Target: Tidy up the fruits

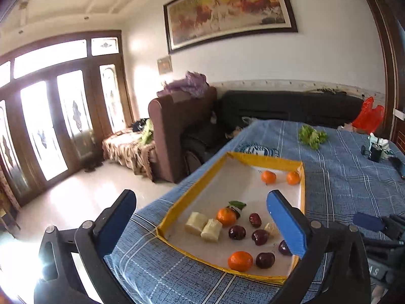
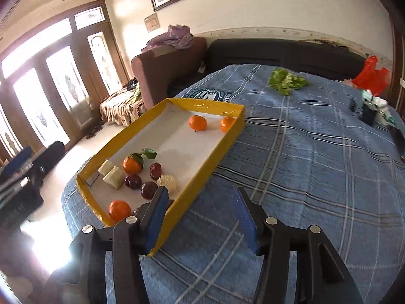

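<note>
A yellow-rimmed tray (image 1: 192, 190) with a white floor lies on a blue checked cloth (image 1: 341, 190). Two oranges (image 1: 268, 177) sit at its far end. At the near end lie an orange with a leaf (image 1: 226, 215), another orange (image 1: 240, 261), several dark red fruits (image 1: 237, 232) and two pale cut chunks (image 1: 196, 223). My left gripper (image 1: 202, 225) is open and empty above the tray's near end. My right gripper (image 2: 202, 217) is open and empty, above the tray's (image 2: 215, 106) near right rim; the oranges (image 2: 197, 122) and dark fruits (image 2: 133, 182) lie ahead-left.
A green leafy bunch (image 1: 312, 136) lies on the cloth at the far side, also in the right wrist view (image 2: 287, 79). Small dark items (image 1: 374, 150) and a red bag (image 1: 368, 115) are at the far right. Sofas (image 1: 177, 126) stand beyond the table edge.
</note>
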Action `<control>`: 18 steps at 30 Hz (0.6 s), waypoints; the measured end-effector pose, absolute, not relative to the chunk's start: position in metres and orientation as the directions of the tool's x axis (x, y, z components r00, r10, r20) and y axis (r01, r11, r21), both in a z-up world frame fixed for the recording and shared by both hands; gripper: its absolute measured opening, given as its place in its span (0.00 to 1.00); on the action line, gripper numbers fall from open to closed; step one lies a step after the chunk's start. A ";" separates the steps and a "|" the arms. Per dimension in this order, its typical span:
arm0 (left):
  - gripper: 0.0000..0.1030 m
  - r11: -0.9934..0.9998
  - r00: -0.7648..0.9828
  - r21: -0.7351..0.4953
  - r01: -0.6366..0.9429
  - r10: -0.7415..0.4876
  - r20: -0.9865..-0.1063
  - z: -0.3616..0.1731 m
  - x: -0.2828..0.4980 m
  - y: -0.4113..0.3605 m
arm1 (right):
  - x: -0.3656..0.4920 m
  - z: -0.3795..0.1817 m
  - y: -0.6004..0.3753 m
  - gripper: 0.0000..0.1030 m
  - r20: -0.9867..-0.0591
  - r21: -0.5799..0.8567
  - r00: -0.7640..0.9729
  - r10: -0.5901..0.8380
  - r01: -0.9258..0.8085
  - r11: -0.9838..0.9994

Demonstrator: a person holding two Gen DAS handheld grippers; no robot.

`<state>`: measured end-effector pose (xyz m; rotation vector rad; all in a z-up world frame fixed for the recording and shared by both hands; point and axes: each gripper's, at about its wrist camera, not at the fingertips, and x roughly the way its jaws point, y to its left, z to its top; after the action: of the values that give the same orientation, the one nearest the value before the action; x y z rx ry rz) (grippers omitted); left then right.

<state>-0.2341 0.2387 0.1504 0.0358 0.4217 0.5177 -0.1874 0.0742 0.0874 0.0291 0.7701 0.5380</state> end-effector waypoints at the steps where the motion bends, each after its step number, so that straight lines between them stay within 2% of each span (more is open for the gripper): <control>1: 1.00 0.861 0.780 0.140 -0.490 0.504 -0.370 0.153 -0.239 0.237 | -0.193 0.089 0.071 0.60 -0.646 0.216 0.602 0.470 -0.446 0.868; 6: 1.00 0.824 0.764 0.086 -0.561 0.554 -0.331 0.157 -0.265 0.237 | -0.212 0.096 0.061 0.65 -0.616 0.233 0.625 0.480 -0.438 0.868; 14: 1.00 0.865 0.762 0.038 -0.500 0.460 -0.457 0.147 -0.263 0.241 | -0.238 0.098 0.066 0.80 -0.601 0.167 0.659 0.451 -0.449 0.878; 18: 1.00 0.882 0.763 0.043 -0.469 0.429 -0.484 0.141 -0.263 0.236 | -0.247 0.097 0.070 0.82 -0.599 0.133 0.670 0.440 -0.458 0.879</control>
<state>-0.2628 0.2358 0.1415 -0.0823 0.5056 0.4888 -0.2474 0.0704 0.0968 -0.0296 0.6667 0.5062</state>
